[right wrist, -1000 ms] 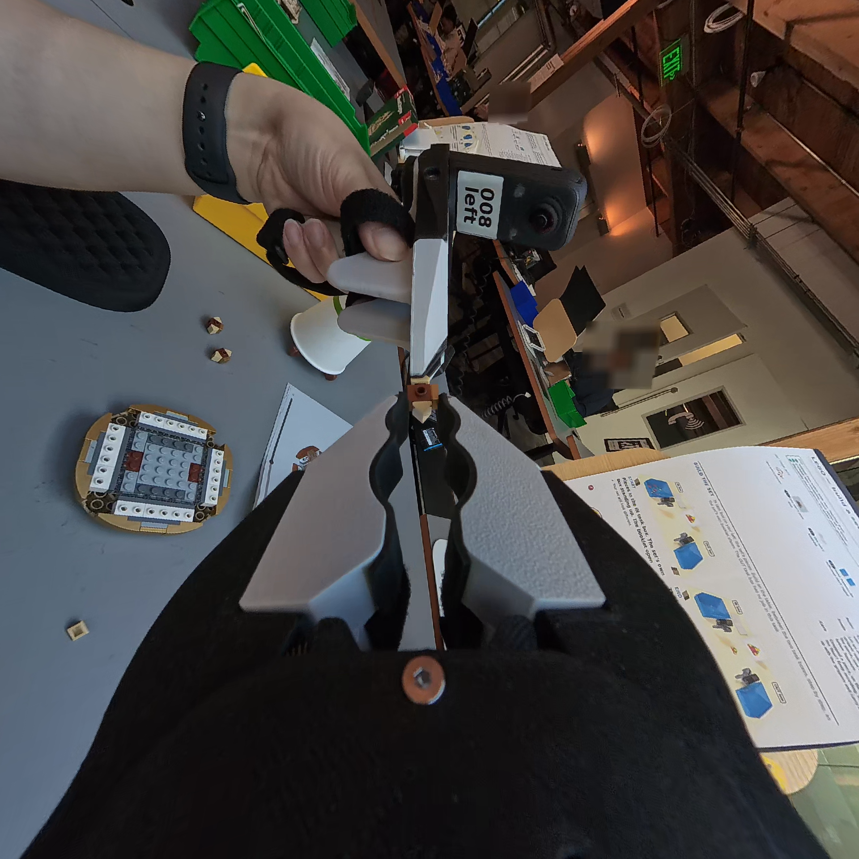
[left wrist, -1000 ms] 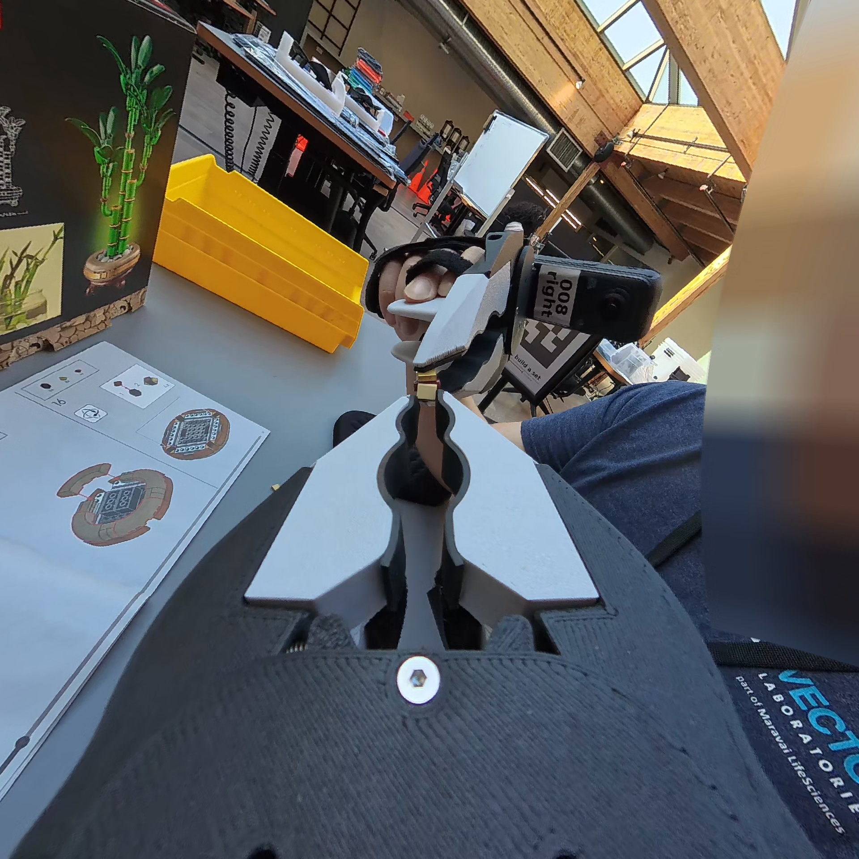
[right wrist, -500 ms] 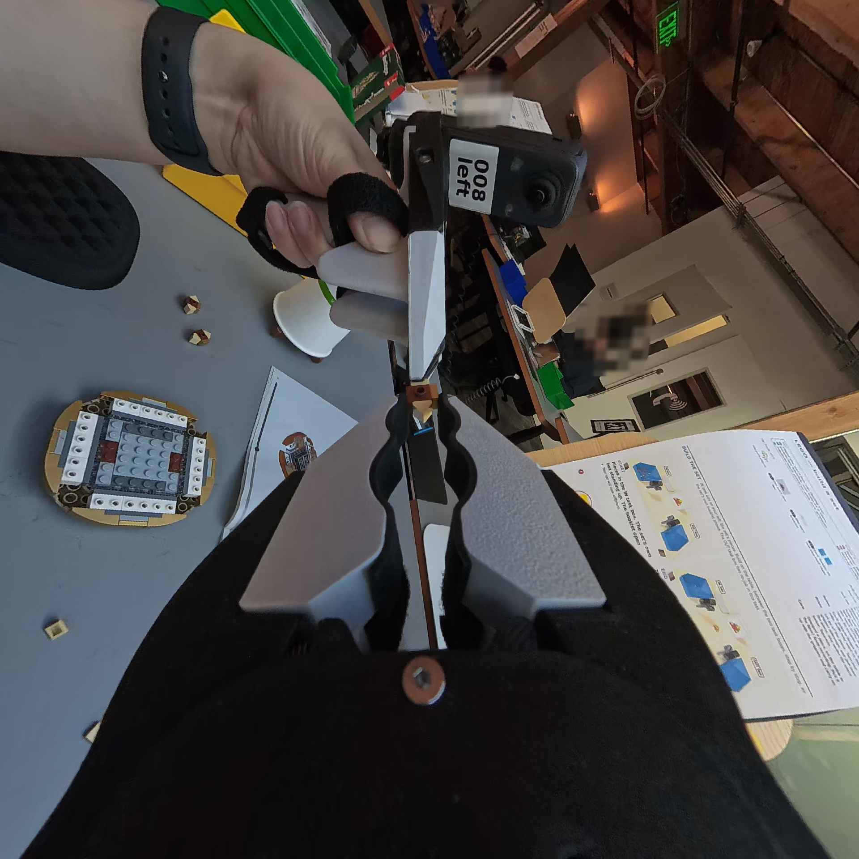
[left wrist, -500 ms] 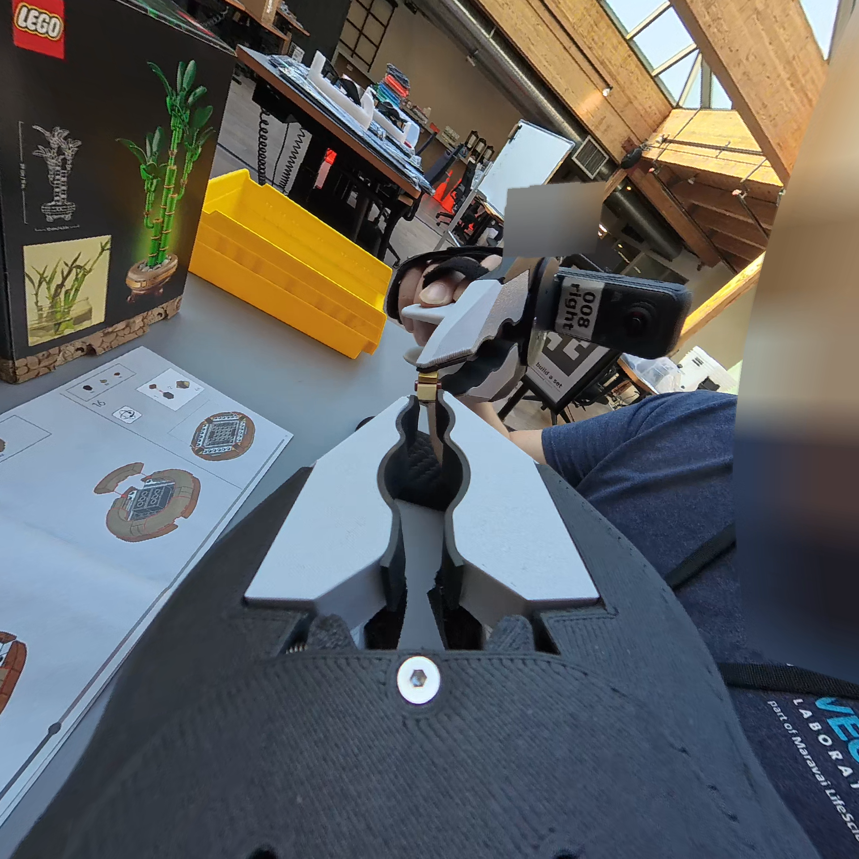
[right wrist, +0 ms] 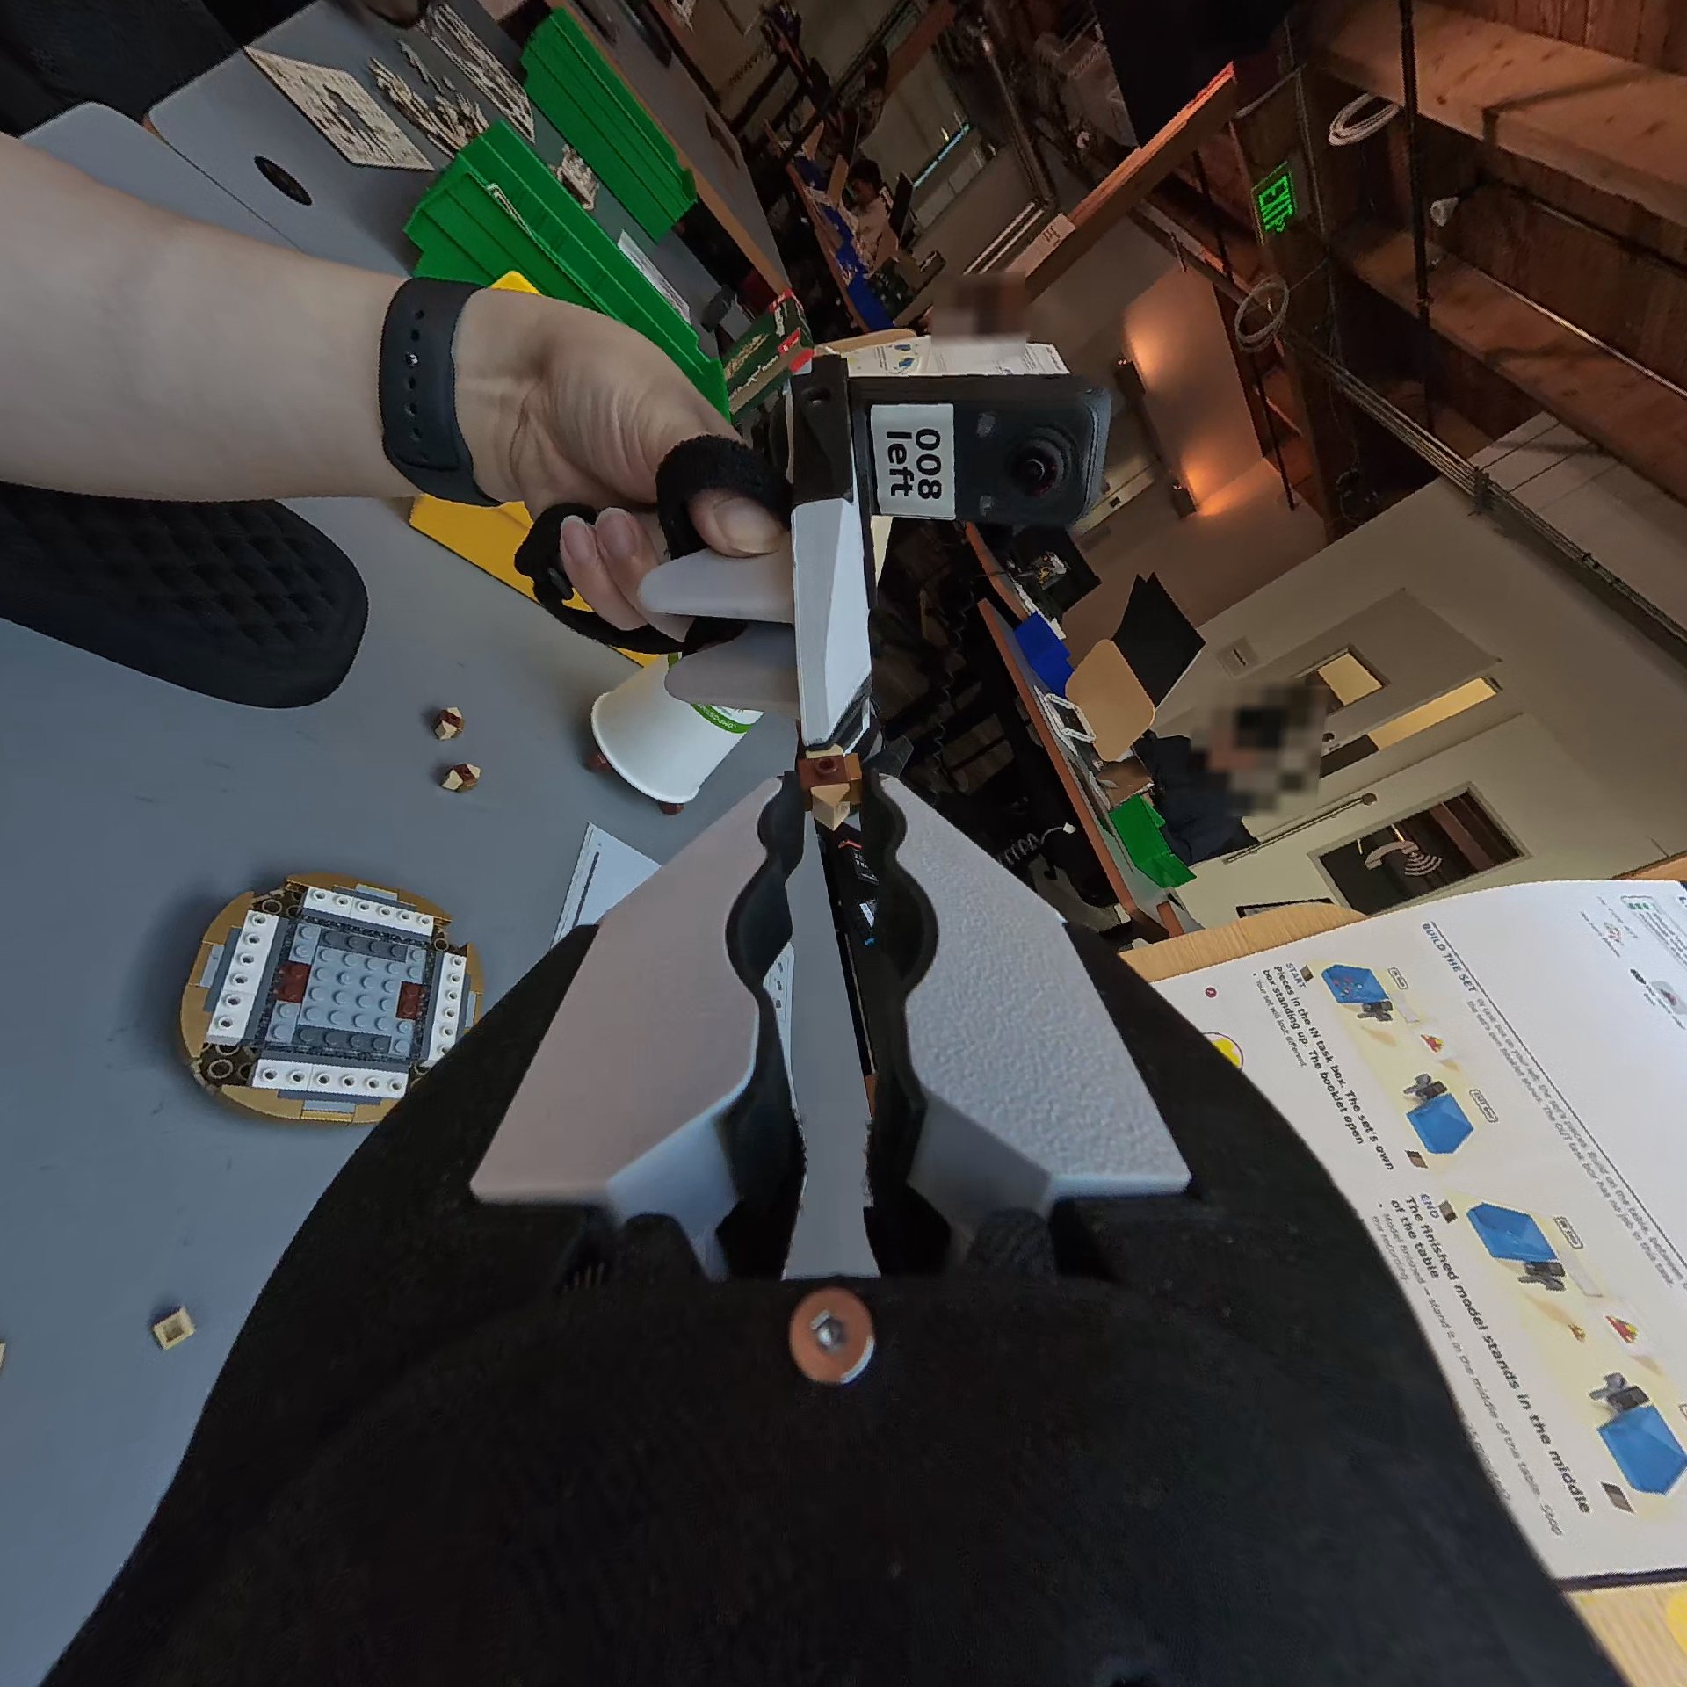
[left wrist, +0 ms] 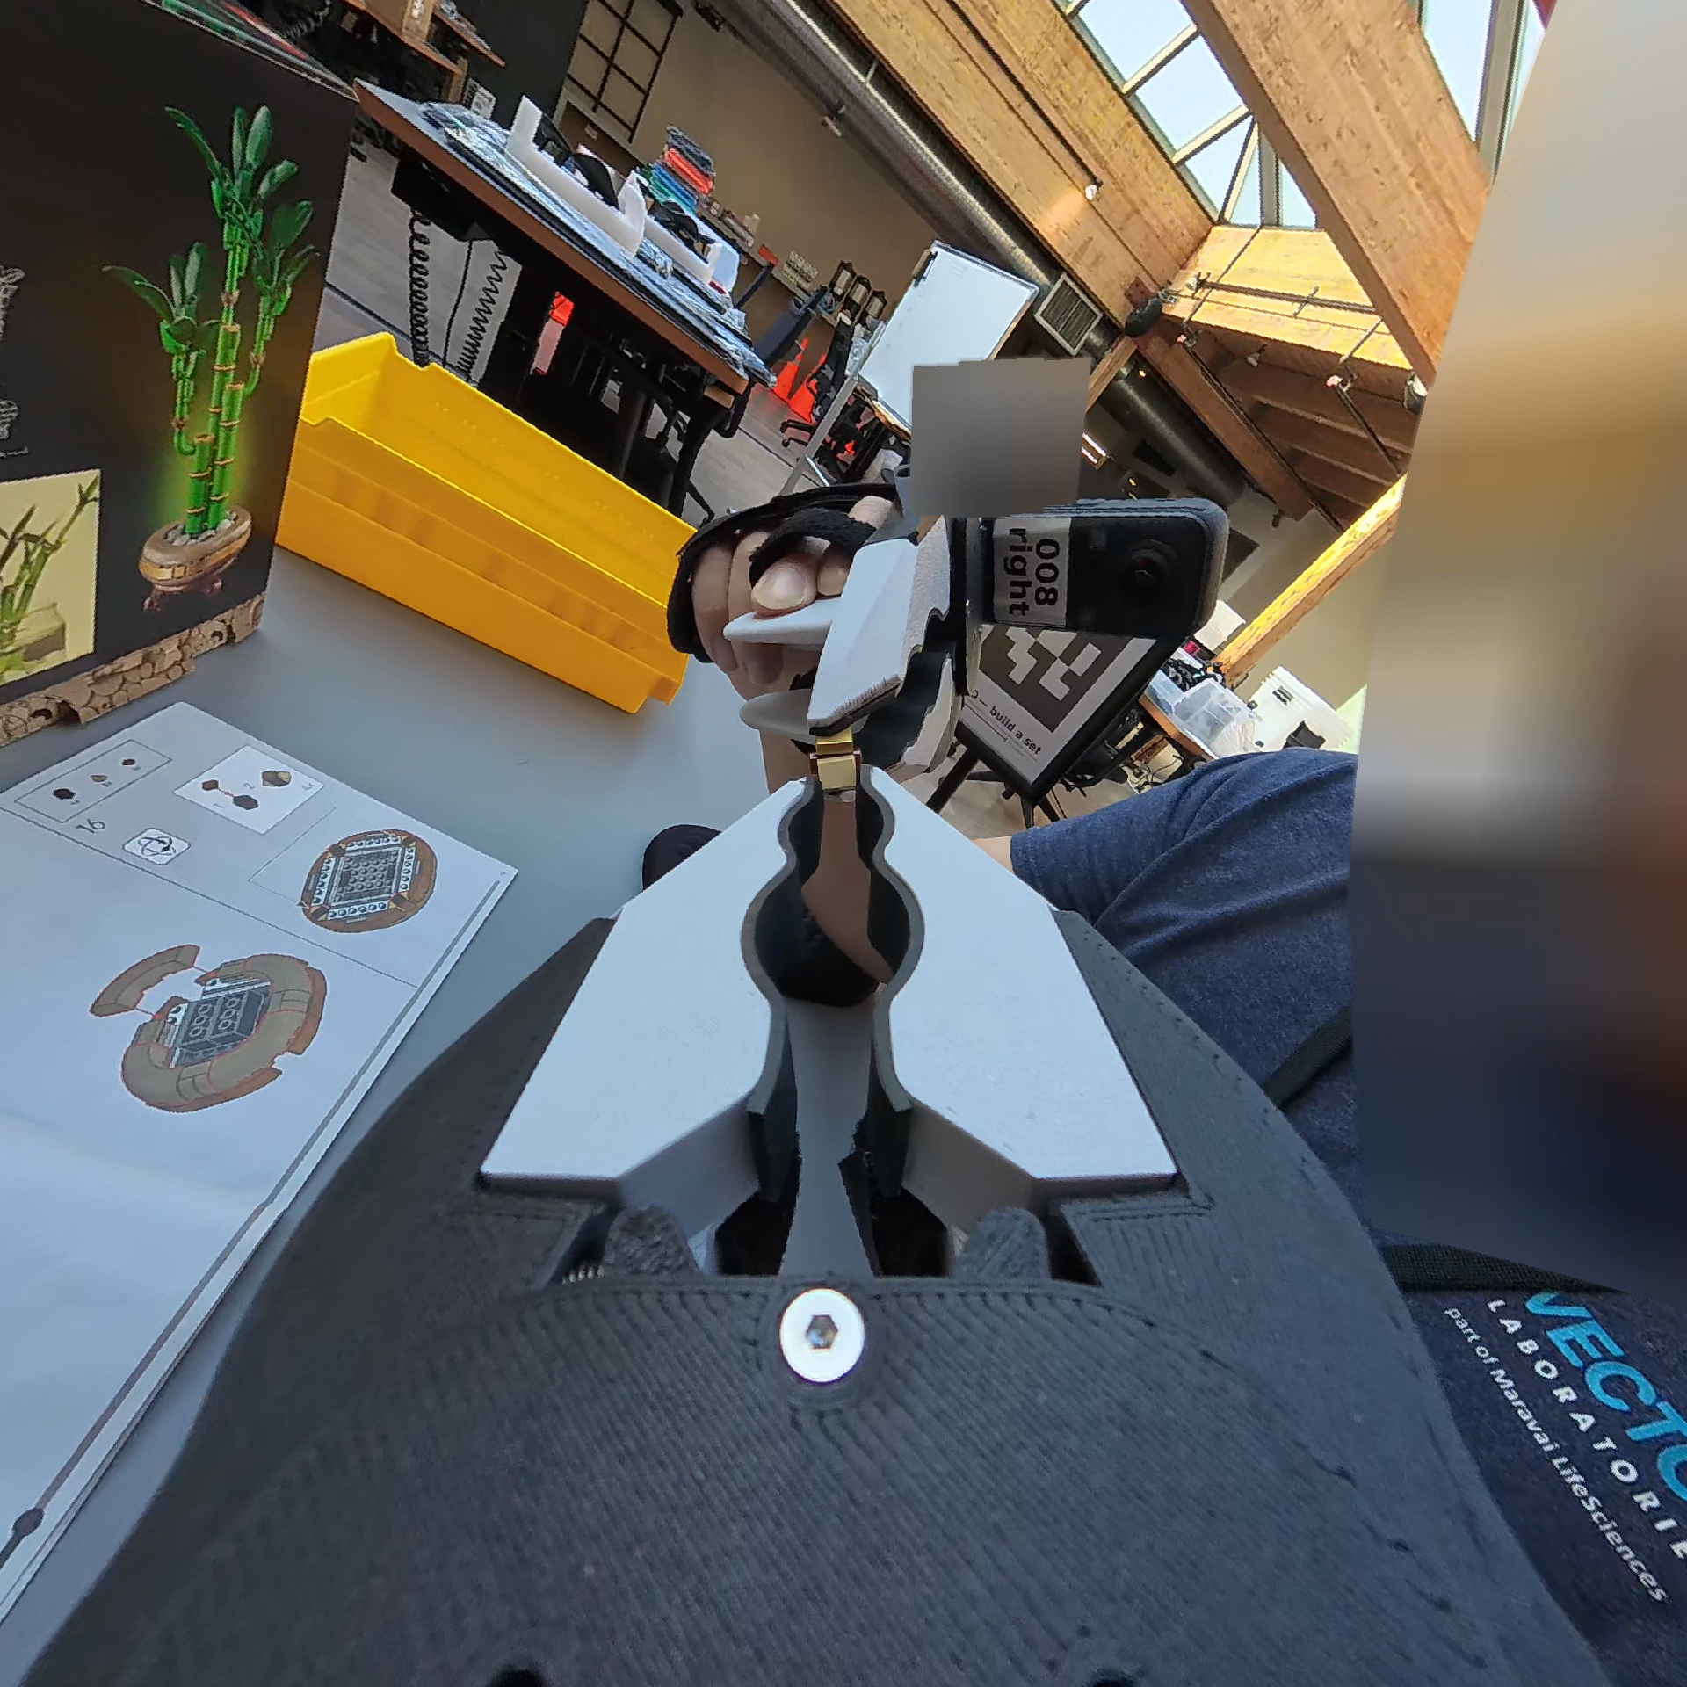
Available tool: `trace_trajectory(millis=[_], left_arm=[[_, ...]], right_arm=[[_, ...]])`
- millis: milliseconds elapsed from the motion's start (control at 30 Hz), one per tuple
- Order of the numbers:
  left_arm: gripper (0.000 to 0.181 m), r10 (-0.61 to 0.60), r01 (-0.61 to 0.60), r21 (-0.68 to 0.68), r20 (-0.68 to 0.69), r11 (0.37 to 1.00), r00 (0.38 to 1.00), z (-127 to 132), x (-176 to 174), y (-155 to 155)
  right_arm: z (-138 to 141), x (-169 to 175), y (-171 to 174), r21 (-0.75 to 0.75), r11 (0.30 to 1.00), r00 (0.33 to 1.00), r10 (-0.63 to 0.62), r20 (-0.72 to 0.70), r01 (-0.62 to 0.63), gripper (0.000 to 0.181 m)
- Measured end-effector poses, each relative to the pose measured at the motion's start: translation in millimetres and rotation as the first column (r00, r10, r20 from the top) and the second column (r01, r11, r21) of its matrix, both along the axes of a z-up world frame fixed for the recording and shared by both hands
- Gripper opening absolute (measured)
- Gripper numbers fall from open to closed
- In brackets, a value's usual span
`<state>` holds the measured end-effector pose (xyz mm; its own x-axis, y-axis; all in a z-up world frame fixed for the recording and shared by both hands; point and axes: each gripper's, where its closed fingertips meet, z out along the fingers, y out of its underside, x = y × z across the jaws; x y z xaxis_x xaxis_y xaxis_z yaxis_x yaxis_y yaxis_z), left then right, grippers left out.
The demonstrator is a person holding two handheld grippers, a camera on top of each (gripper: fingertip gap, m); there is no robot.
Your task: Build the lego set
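My left gripper [left wrist: 835,796] and my right gripper [right wrist: 829,796] meet tip to tip in the air above the grey table. Both are shut on a small brown-and-tan lego piece [right wrist: 829,783] held between them; it shows as gold in the left wrist view [left wrist: 835,765]. The right gripper [left wrist: 844,717] shows ahead in the left wrist view, the left gripper [right wrist: 822,735] in the right wrist view. The round tan base with grey and white bricks [right wrist: 333,1000] lies flat on the table, down and left of the grippers.
Loose small pieces [right wrist: 461,776] [right wrist: 172,1326] and a tipped white paper cup [right wrist: 662,744] lie on the table. An open instruction booklet [left wrist: 228,958], the lego box [left wrist: 137,365] and a yellow bin [left wrist: 475,520] stand left. A black pad [right wrist: 173,593] and green bins [right wrist: 566,210] are behind. My left and right fingertips are right by each other.
Both grippers stay shut and tip to tip on the small piece. The pair has shifted and tilted a little in the air; nothing on the table has moved.
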<state>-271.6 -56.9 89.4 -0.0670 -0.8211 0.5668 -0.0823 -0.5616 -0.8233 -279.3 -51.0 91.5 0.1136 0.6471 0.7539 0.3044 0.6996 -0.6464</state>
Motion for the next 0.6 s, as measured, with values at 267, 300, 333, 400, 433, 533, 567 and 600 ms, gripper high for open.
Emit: trace_trajectory(millis=[267,300,333,400,433,533,567,600], left_arm=[[0.020,0.012,-0.011,-0.014,0.101,1.000,0.995,15,1,4],[0.025,0.028,-0.030,0.016,0.102,0.999,0.994,16,-2,6],[0.027,0.047,-0.053,0.057,0.107,0.997,0.993,19,-5,7],[0.026,0.127,-0.144,0.192,0.099,0.971,0.987,24,-13,15],[0.027,0.199,-0.216,0.305,0.087,0.928,0.976,25,-17,22],[0.029,0.292,-0.288,0.651,0.105,0.702,0.950,33,-21,12],[0.028,0.296,-0.271,0.737,0.100,0.619,0.950,33,-19,3],[0.028,0.327,-0.274,0.802,0.105,0.530,0.939,34,-17,0]], right_arm=[[12,3,7,-0.203,0.975,0.987,0.064,-0.146,-0.093,0.012],[12,4,9,-0.254,0.961,0.985,0.066,-0.157,-0.105,0.012],[13,5,10,-0.308,0.944,0.982,0.071,-0.174,-0.123,0.012],[16,8,9,-0.492,0.845,0.969,0.111,-0.222,-0.210,0.012],[16,9,8,-0.609,0.749,0.960,0.132,-0.248,-0.260,0.012],[25,15,8,-0.831,0.374,0.911,0.162,-0.378,-0.411,0.012],[27,17,9,-0.857,0.267,0.897,0.161,-0.412,-0.442,0.012],[26,18,7,-0.876,0.174,0.890,0.171,-0.423,-0.449,0.012]])
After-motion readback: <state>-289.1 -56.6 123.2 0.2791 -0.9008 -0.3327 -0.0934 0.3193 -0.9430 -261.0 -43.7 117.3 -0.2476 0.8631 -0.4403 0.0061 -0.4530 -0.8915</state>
